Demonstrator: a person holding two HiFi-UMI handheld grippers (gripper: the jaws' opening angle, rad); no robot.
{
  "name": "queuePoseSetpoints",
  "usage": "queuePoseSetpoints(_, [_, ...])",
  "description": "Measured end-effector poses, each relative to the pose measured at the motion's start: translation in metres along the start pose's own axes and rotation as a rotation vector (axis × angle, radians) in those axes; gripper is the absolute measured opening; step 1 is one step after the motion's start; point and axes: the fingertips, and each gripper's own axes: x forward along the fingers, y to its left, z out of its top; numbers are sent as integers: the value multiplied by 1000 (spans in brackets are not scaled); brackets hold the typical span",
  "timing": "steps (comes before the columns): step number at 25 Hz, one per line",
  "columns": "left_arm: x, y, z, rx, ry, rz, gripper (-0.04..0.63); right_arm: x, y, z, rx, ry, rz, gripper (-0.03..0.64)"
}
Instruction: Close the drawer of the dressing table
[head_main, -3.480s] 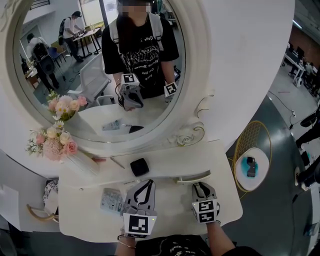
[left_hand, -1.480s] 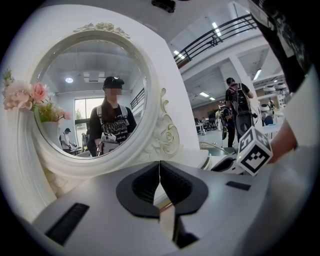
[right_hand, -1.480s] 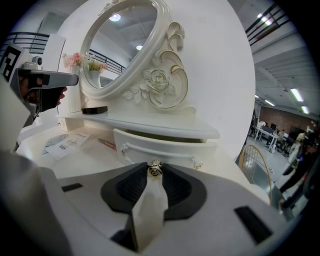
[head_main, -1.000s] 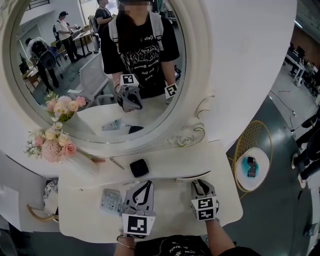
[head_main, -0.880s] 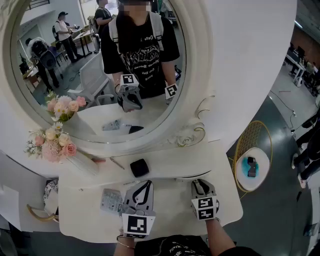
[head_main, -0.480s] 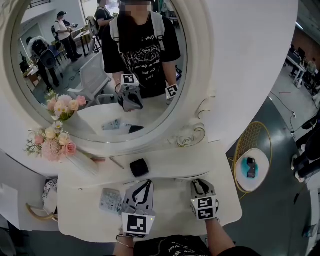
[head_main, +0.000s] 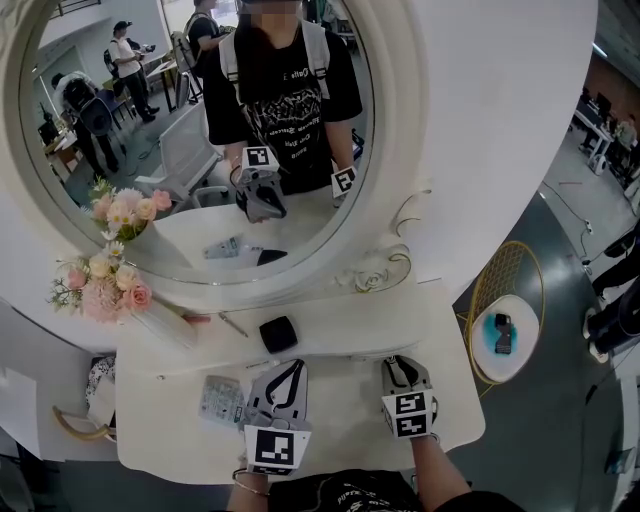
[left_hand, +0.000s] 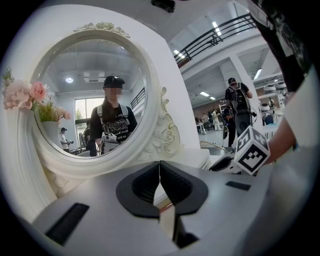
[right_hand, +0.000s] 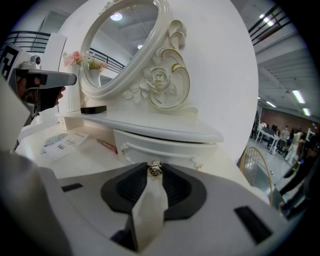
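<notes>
Pushed in since the earliest frame, the drawer (right_hand: 150, 148) now sits under the shelf (right_hand: 165, 131) edge, white front and curved handle (right_hand: 160, 152) showing. At its 6 o'clock the right gripper (head_main: 398, 364) tilts down, fingers pinching a small metal knob (right_hand: 155, 169). Left gripper (head_main: 292, 369), at 9 o'clock over the counter (head_main: 350, 430), has fingers pressed together.

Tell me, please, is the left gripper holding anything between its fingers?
No, in the left gripper view the left gripper has its fingers closed tip to tip with nothing caught between them.
</notes>
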Motion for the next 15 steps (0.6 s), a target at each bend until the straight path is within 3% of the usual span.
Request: queuePoseSetpoints(15, [0, -3, -5, 5, 14, 3, 17, 0, 0, -1, 2, 7, 7, 101])
